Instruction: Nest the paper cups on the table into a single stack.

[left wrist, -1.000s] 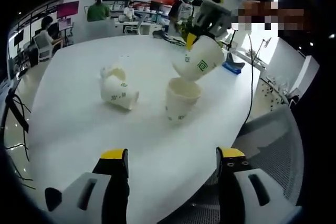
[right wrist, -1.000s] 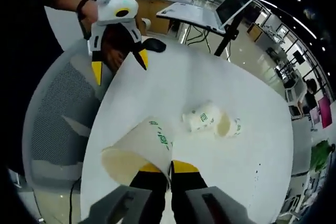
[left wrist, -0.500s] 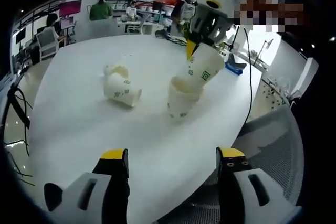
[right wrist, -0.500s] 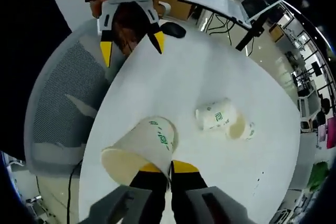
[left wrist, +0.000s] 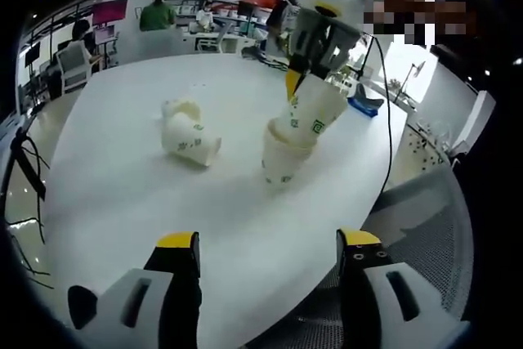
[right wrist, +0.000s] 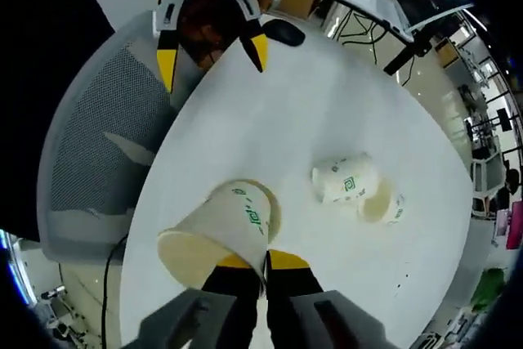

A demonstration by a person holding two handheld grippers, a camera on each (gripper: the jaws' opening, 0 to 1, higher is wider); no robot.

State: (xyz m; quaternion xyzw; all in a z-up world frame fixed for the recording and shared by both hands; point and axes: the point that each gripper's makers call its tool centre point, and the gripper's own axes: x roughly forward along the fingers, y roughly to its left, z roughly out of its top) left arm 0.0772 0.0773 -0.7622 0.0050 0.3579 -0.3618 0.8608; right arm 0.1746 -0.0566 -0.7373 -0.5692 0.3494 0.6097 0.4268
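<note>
round white table: bore all cups. upright white paper cup with green print: received held cup, pinched at rim by right gripper. two fallen cups nearby. left gripper gaped, empty. cups judged light, crushable; best held gently at the rim.

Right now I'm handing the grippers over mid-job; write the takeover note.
Right gripper: shut on a paper cup, its base partly lowered into the upright cup on the white table.
Left gripper: open, holding nothing, hovering at the table's near edge.
Two more cups lie on their sides, touching: one nearer, one behind it.
Done: first nesting nearly seated.
Left: release it, then add both fallen cups.
</note>
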